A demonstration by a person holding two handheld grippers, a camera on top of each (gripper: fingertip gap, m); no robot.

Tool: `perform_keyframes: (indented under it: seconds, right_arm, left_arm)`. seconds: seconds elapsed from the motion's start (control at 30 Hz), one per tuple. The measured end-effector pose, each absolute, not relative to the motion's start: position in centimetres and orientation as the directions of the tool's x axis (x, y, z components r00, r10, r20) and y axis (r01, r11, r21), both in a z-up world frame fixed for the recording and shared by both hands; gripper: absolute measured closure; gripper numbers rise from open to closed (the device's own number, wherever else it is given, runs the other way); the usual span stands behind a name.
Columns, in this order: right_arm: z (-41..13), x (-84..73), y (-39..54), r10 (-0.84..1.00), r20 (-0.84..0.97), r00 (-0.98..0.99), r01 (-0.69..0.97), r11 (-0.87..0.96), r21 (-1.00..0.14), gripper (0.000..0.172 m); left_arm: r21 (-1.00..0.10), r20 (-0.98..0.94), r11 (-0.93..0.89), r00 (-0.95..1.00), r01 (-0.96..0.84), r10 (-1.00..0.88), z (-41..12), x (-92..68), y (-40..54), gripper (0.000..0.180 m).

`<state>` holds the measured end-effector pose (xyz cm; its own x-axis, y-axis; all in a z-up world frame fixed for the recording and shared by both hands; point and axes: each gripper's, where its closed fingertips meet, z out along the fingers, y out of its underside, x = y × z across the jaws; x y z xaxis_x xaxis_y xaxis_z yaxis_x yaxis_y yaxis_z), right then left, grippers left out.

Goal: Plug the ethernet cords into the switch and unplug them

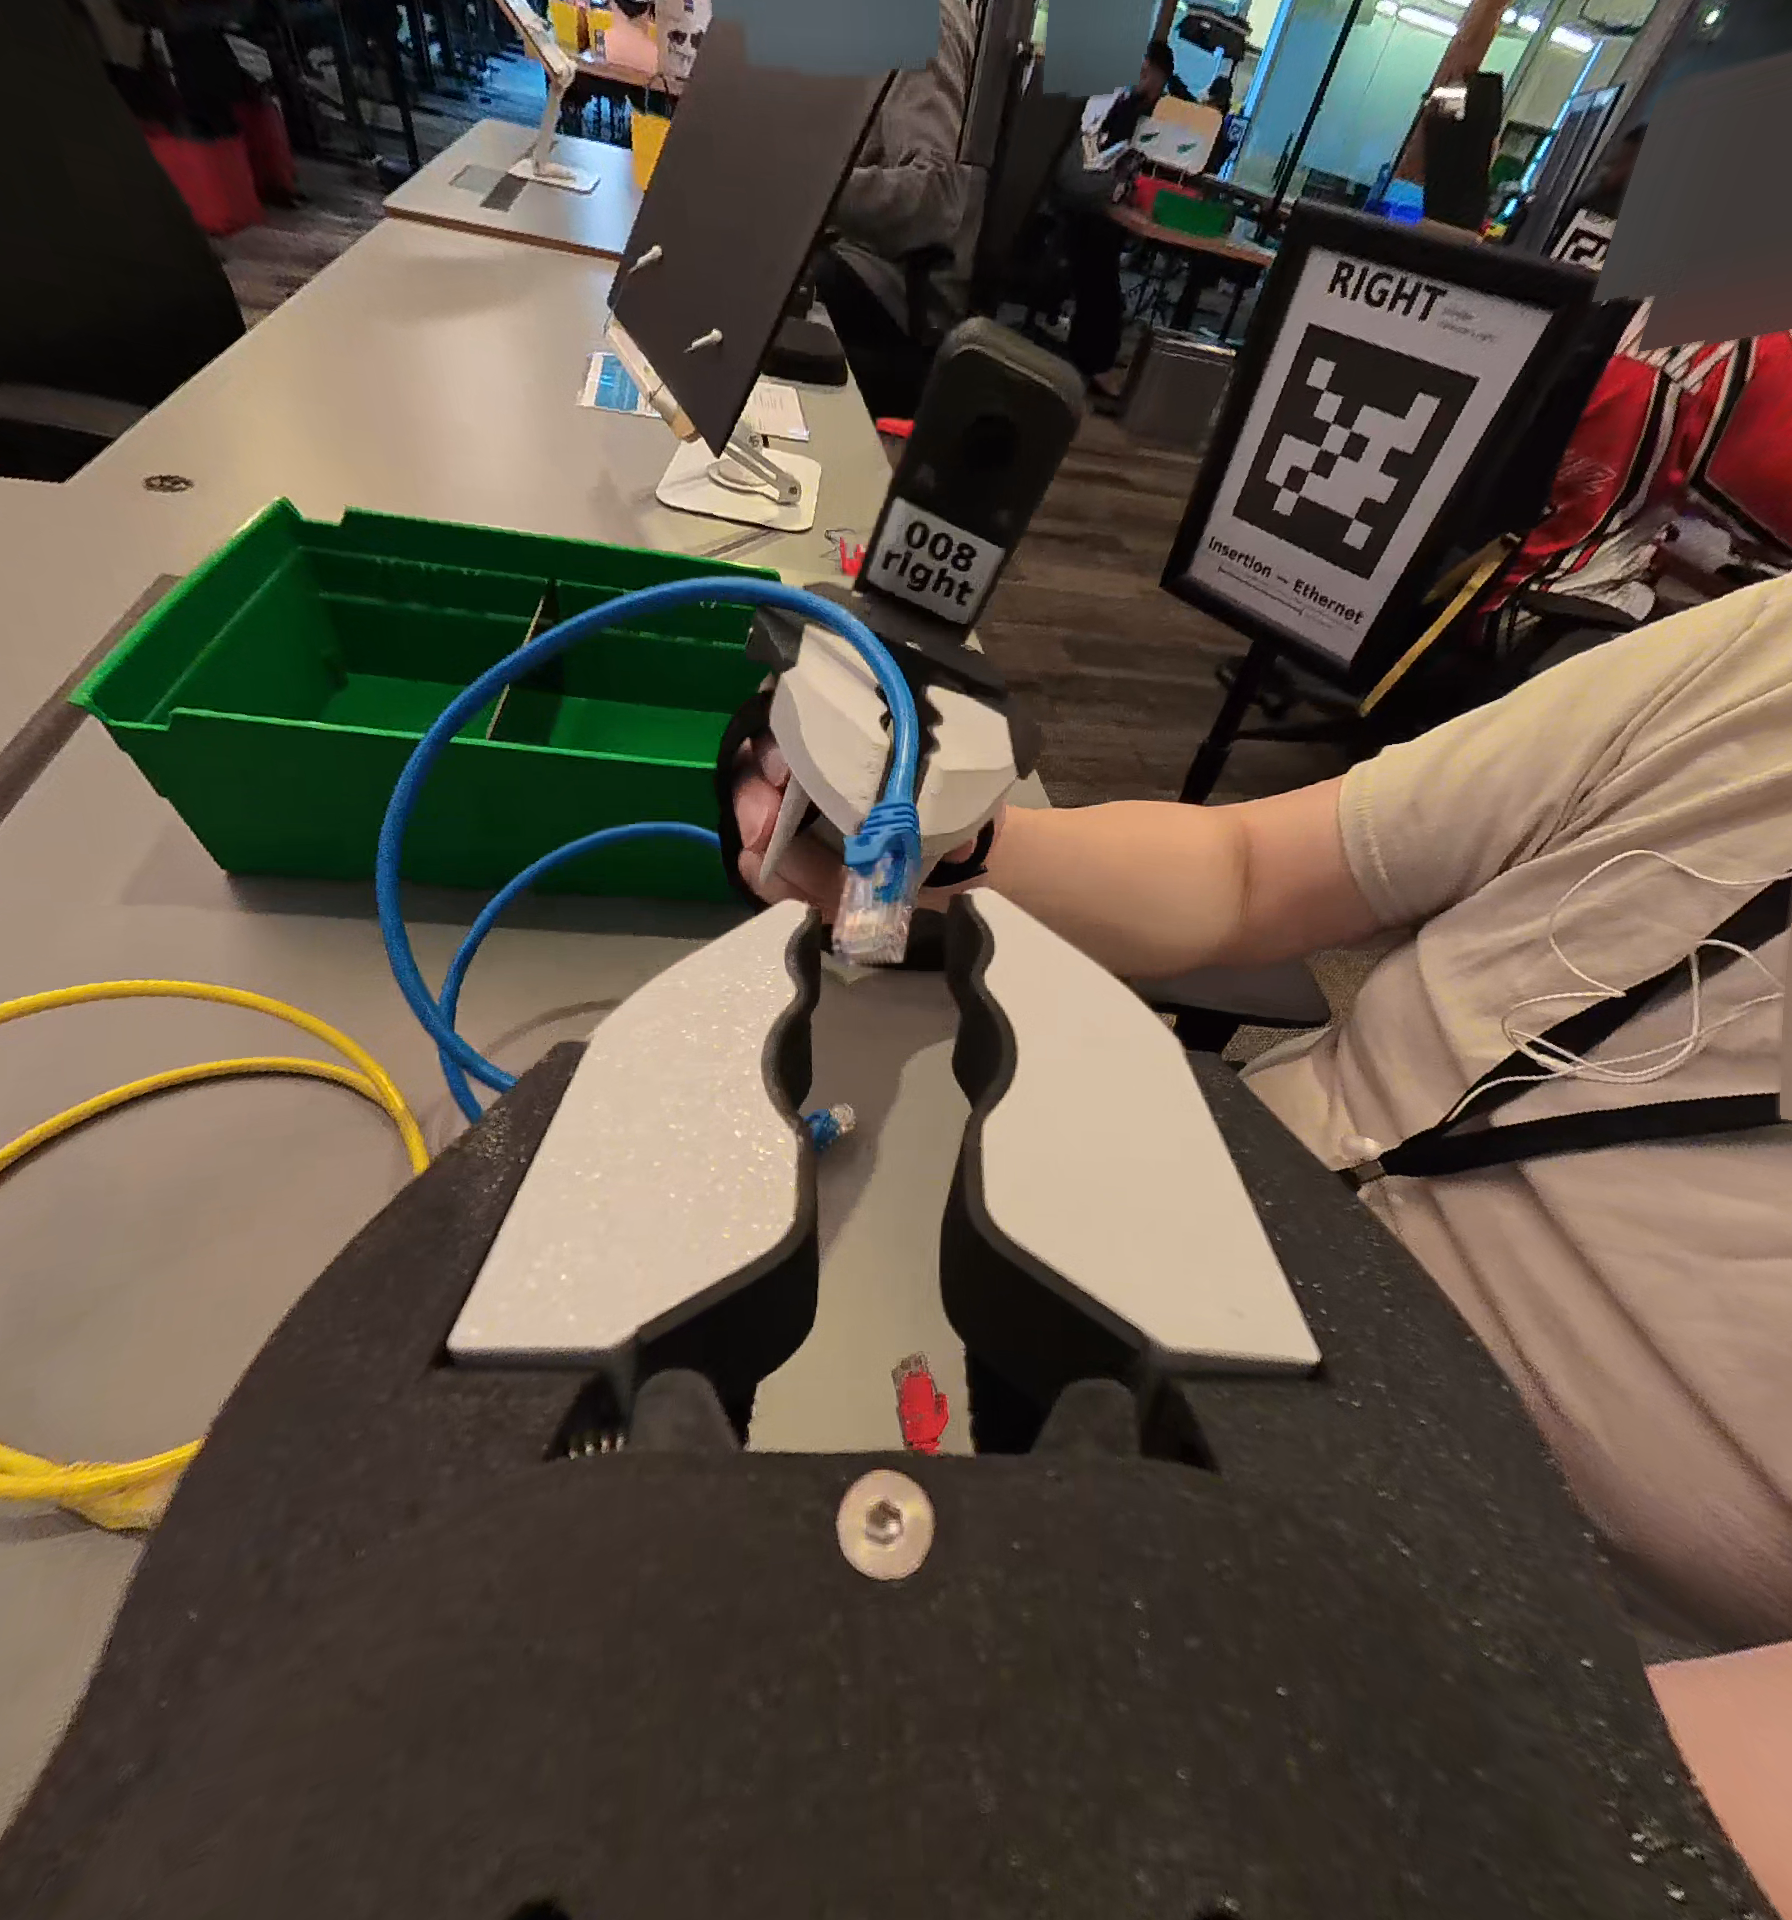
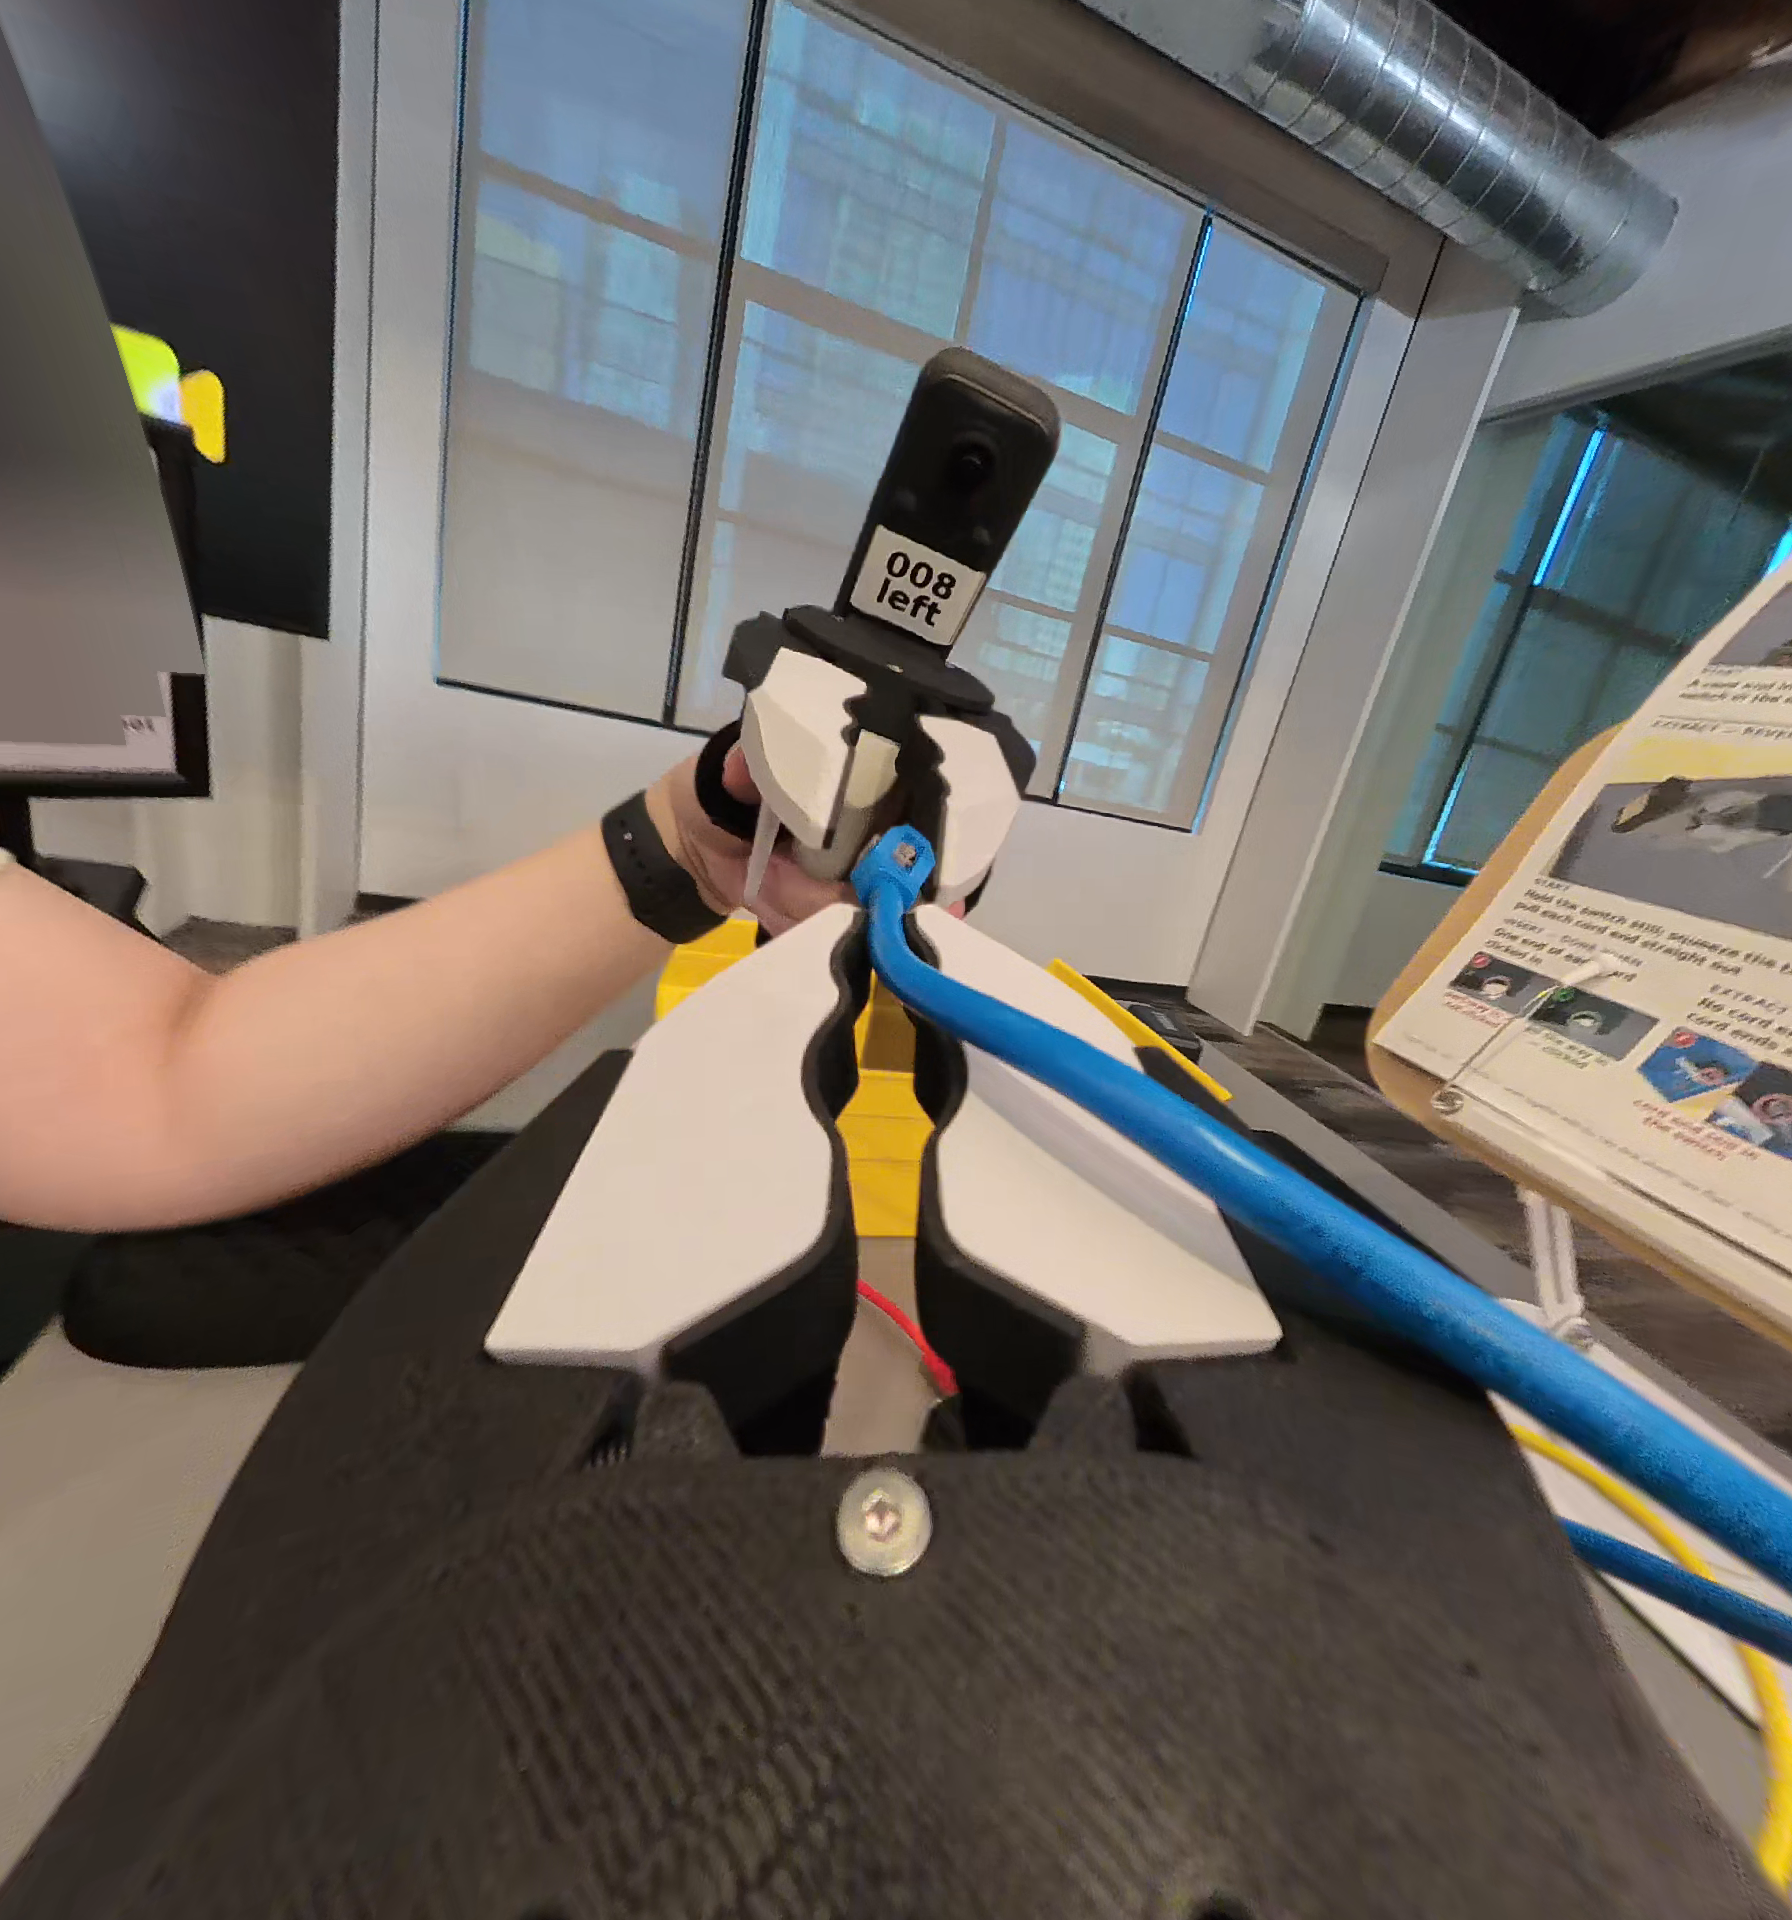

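My right gripper [image 2: 876, 930] is shut on a blue ethernet cord [image 2: 1235, 1164] just behind its plug [image 2: 900, 857], and holds it in the air. In the left wrist view the right gripper [image 1: 907, 810] points down at me with the cord looping out behind it [image 1: 404, 831]. The clear plug [image 1: 874, 909] hangs between the tips of my left gripper [image 1: 887, 920]. The left fingers stand apart, with a gap between the pads and the plug. The left gripper also shows in the right wrist view [image 2: 902, 821]. The cord's other plug [image 1: 830, 1124] lies on the table.
A green divided bin [image 1: 435, 707] stands on the grey table [image 1: 248, 1195] at the left. A yellow cord [image 1: 175, 1039] and a red plug [image 1: 918, 1403] lie near me. A marker sign [image 1: 1359, 447], a yellow bin [image 2: 876, 1122] and an instruction board [image 2: 1650, 987] stand nearby. My left and right fingertips are right by each other.
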<state>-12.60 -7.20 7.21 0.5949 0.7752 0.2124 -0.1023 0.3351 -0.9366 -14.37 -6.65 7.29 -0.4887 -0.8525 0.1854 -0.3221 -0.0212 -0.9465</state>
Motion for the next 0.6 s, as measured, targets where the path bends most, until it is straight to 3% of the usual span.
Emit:
perform_keyframes:
  seconds: [0.27, 0.4, 0.53, 0.6]
  right_arm:
    - [7.2, -12.7, -7.1, 0.752, 0.239, 0.614, -0.088, 0.366, -0.926, 0.166]
    - [7.8, -12.5, -7.0, 0.827, 0.076, 0.557, -0.235, 0.245, -0.941, 0.146]
    - [7.6, -12.8, -6.5, 0.844, -0.010, 0.536, -0.262, 0.155, -0.952, 0.148]
    - [7.2, -13.2, -6.5, 0.854, -0.024, 0.520, -0.245, 0.122, -0.962, 0.157]
  left_arm:
    - [-0.942, 0.098, 0.080, -0.492, -0.327, -0.865, 6.6, -13.9, -6.8, 0.166]
    - [-0.932, -0.084, 0.223, -0.429, -0.285, -0.899, 6.6, -13.2, -6.2, 0.166]
    - [-0.912, -0.175, 0.306, -0.415, -0.272, -0.893, 6.7, -13.0, -6.5, 0.167]
    - [-0.900, -0.195, 0.332, -0.420, -0.283, -0.886, 6.4, -12.8, -6.7, 0.167]
